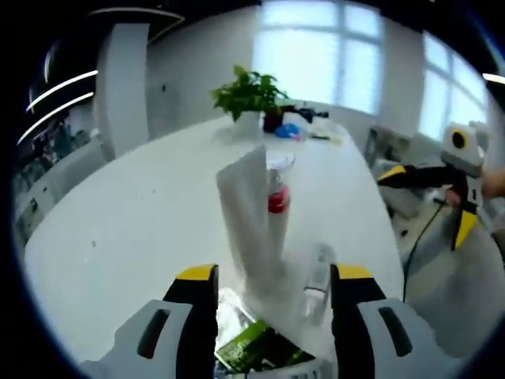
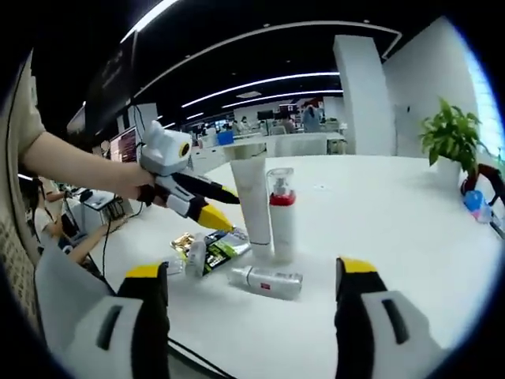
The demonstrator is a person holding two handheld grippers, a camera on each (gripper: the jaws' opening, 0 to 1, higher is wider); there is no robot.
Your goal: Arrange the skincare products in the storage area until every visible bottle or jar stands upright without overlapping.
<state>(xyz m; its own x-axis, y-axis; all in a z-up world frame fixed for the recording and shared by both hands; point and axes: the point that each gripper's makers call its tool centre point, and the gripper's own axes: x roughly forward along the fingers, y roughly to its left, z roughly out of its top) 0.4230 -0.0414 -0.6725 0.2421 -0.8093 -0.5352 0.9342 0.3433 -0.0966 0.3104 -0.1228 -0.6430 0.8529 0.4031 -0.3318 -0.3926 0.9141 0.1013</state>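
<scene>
Sorting half done: tube & pump bottle upright mid-frame, small bottle lying lower centre on tabletop. Right claw wide open, empty; left claw open, empty. Next: grip, stand it up.

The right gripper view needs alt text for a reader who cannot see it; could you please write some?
On a white table, a white tube and a red-collared pump bottle stand upright side by side, while a small bottle lies flat in front of them beside green sachets. The left tool reaches in from the left, and the right tool stands open in the foreground.
</scene>
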